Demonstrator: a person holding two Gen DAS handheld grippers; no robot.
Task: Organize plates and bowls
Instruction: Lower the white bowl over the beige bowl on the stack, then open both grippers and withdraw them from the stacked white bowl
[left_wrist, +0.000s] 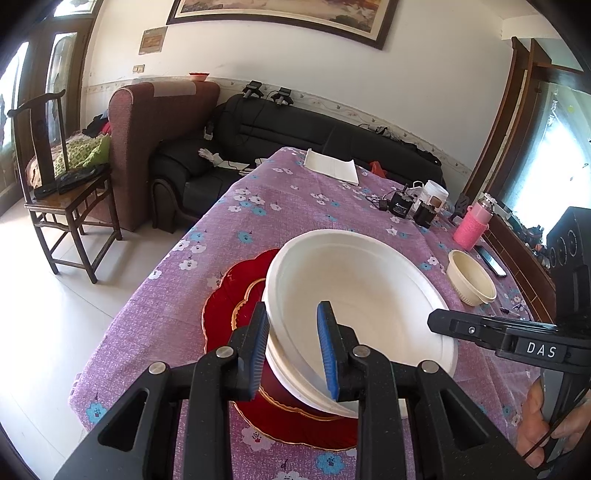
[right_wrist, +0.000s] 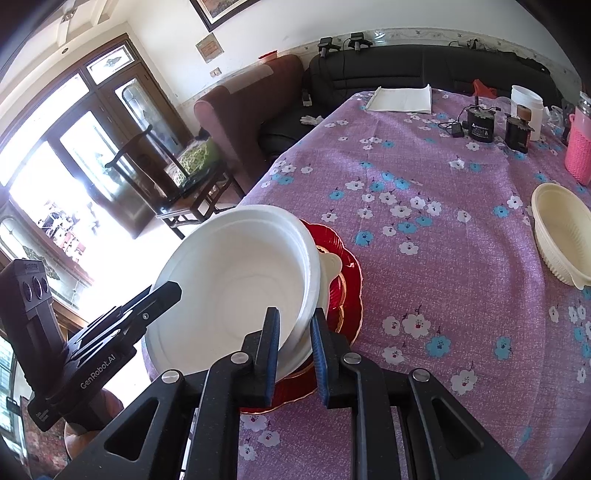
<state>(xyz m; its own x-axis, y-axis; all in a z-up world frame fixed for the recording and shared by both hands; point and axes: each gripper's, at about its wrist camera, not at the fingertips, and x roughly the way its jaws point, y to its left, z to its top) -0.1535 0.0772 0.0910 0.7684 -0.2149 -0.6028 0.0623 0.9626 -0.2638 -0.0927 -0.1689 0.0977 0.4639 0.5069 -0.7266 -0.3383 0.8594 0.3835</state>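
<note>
Table (left_wrist: 295, 206): your work surface is covered in a purple cloth with white and blue flowers; a black sofa and a brown armchair stand beyond its far end.
White bowl (left_wrist: 362, 295): the biggest dish in front of you, tilted, its low side over the red plate; from the right wrist view a second white piece with a small tab shows just under its rim, so it looks nested, though you cannot tell how many pieces there are.
Red plate (left_wrist: 229, 302): it lies flat on the cloth near the table's near-left edge, gold-rimmed, partly under the white bowl.
Cream bowl (right_wrist: 565, 229): it sits upright on the cloth, well apart from the plate, on your right side of the table.
Pink bottle (left_wrist: 472, 229): it stands just beyond the cream bowl, near a white jar and small black devices.
Left gripper (left_wrist: 293, 350): your blue pads straddle the white bowl's rim, one outside and one inside, clamped on it.
Right gripper (right_wrist: 295, 354): your pads straddle the opposite side of the same rim and grasp it too.
</note>
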